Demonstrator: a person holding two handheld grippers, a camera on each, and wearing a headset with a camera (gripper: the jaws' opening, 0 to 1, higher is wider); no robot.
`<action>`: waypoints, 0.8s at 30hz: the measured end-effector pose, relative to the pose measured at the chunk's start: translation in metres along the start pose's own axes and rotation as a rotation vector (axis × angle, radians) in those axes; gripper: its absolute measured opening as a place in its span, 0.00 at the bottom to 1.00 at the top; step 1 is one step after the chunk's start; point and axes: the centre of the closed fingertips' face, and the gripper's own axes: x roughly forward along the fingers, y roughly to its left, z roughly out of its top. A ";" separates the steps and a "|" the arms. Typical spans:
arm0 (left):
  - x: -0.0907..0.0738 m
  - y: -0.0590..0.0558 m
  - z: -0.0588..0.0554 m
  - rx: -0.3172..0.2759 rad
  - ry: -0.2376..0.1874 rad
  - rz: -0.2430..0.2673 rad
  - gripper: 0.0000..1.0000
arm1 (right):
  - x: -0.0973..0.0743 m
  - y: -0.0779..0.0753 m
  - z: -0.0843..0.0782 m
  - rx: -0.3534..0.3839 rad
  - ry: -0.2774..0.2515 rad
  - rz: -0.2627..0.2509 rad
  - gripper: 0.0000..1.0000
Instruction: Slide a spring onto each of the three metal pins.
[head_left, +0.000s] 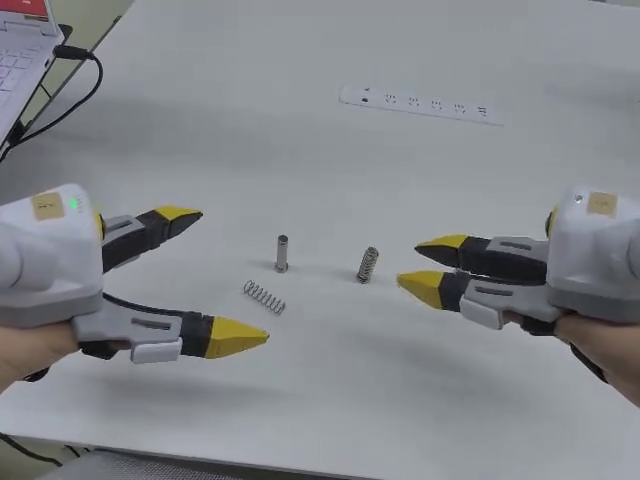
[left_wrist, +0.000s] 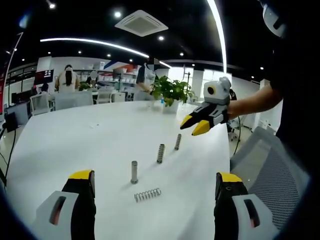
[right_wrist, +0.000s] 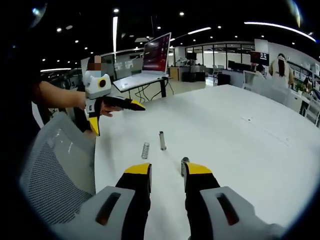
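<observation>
Loose spring (head_left: 264, 296): lying on the table (head_left: 330, 400), just beside the bare pin (head_left: 282, 253).
Sprung pin (head_left: 368, 264): upright, near the right gripper (head_left: 410, 262), whose jaws are narrowly apart and empty.
Left gripper (head_left: 232, 275): wide, empty.
Beyond: power strip (head_left: 420, 103), well apart.

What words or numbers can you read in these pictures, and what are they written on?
No text here is clear enough to quote.
The dark red sign on the far wall: pale marks, too blurred to read.
The open silver laptop with a red screen: too blurred to read.
The long white power strip: small marks by the sockets, too small to read.
</observation>
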 end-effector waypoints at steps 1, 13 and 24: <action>-0.001 0.000 0.000 -0.001 -0.001 0.002 0.98 | 0.000 0.003 -0.001 -0.002 0.000 0.005 0.25; -0.006 -0.004 -0.003 0.021 0.005 -0.003 0.98 | 0.014 0.026 -0.017 0.024 0.028 0.053 0.26; -0.008 -0.005 -0.007 0.034 0.027 0.002 0.98 | 0.032 0.029 -0.018 -0.026 0.061 0.073 0.23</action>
